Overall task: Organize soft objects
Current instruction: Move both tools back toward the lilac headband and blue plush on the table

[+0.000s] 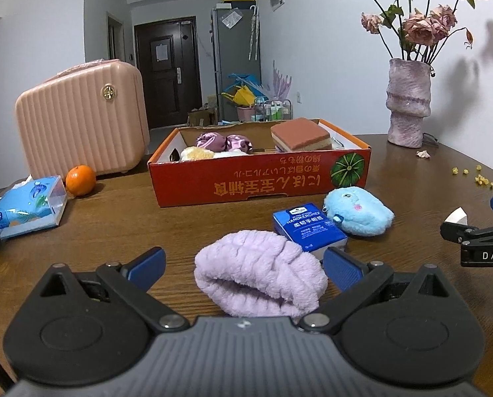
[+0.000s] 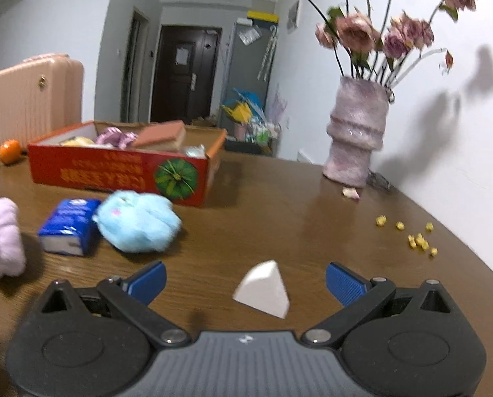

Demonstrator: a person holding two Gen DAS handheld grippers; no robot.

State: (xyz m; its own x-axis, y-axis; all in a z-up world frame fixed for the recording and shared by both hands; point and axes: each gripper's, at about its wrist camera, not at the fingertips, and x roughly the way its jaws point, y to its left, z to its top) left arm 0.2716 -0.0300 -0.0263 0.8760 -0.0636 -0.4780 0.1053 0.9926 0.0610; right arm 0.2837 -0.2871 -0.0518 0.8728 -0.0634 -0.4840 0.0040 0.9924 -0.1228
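The left gripper point(image 1: 245, 266) has its jaws spread wide at the bottom of the left wrist view, and a lilac fluffy cloth point(image 1: 259, 279) lies on the table point(image 1: 114, 225) between the blue pads, not pinched. Just behind the cloth is a blue tissue pack point(image 1: 309, 228), touching a light blue plush toy point(image 1: 359, 211). In the centre of the frame stands the red cardboard box point(image 1: 256, 178), holding a layered sponge point(image 1: 301, 134) and purple scrunchies point(image 1: 223, 140). The right gripper point(image 2: 245, 281) is also spread open, low in its own view, with a white wedge sponge point(image 2: 263, 289) on the table between its fingers, not gripped.
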